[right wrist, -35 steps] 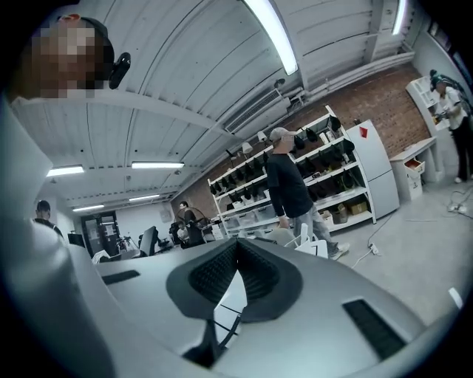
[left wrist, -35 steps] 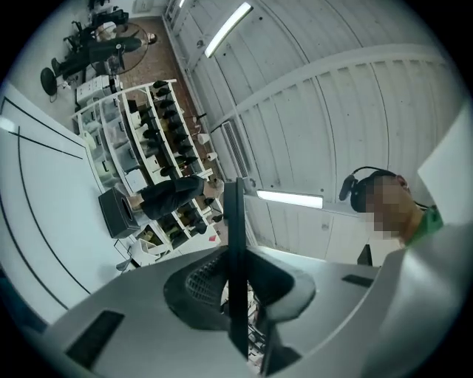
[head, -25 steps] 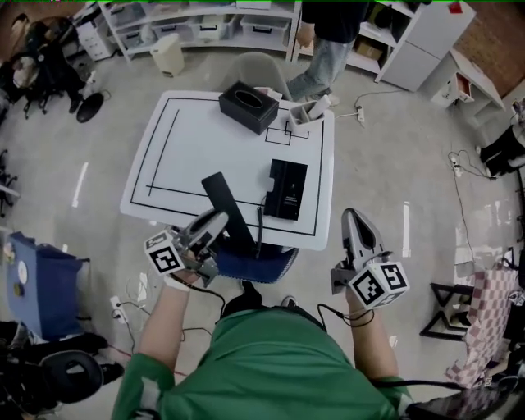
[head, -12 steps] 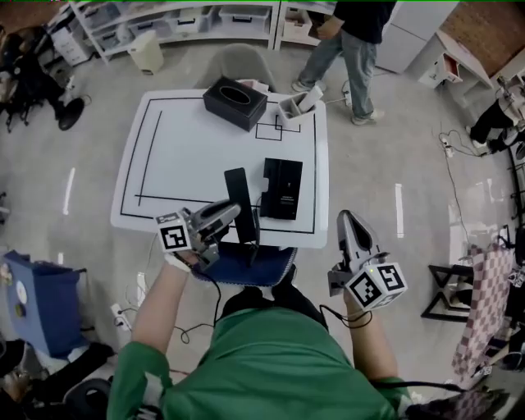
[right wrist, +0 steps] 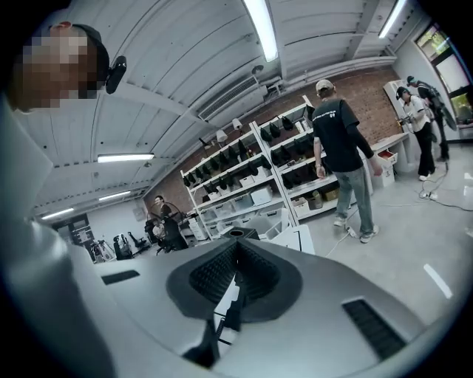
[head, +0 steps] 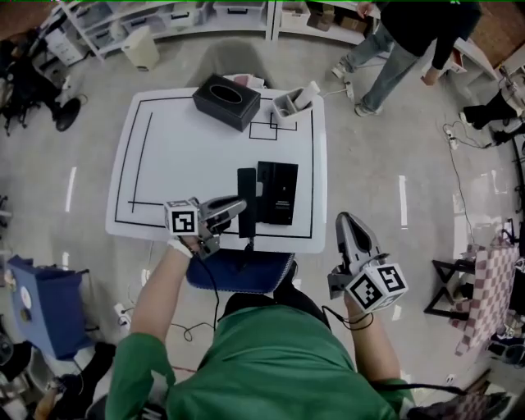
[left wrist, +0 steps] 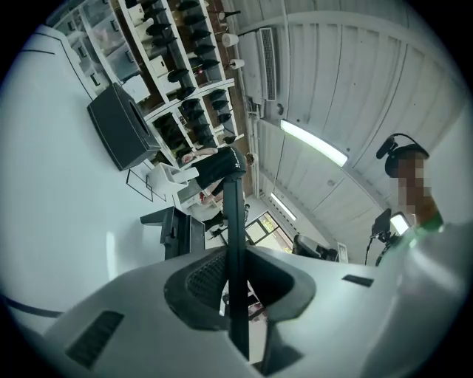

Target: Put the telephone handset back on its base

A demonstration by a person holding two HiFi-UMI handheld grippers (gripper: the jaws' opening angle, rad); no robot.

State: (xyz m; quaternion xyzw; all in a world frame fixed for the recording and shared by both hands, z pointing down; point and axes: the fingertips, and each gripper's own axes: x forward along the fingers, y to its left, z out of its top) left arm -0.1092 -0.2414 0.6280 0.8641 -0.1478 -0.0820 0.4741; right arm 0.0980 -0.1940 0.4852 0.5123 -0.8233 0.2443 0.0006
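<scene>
The black telephone handset [head: 246, 202] hangs just above the white table [head: 164, 164], lying parallel to the left edge of the black base [head: 277, 192] and close beside it. My left gripper [head: 238, 207] is shut on the handset's near half. In the left gripper view the handset [left wrist: 235, 221] shows edge-on as a thin black bar pinched between the jaws, with the base [left wrist: 177, 230] to its left. A cord [head: 248, 243] drops from the handset over the table's front edge. My right gripper [head: 349, 223] is held off the table's front right corner, shut and empty.
A black tissue box [head: 226, 101] and a white holder [head: 291, 103] stand at the table's far edge. A blue chair seat [head: 239, 271] sits under the front edge. A person [head: 406, 41] walks on the floor at the far right, near the shelving [head: 205, 16].
The left gripper has carried the handset rightward and turned it from a diagonal to lie alongside the base. The right gripper has stayed put. The person at the back has walked right.
</scene>
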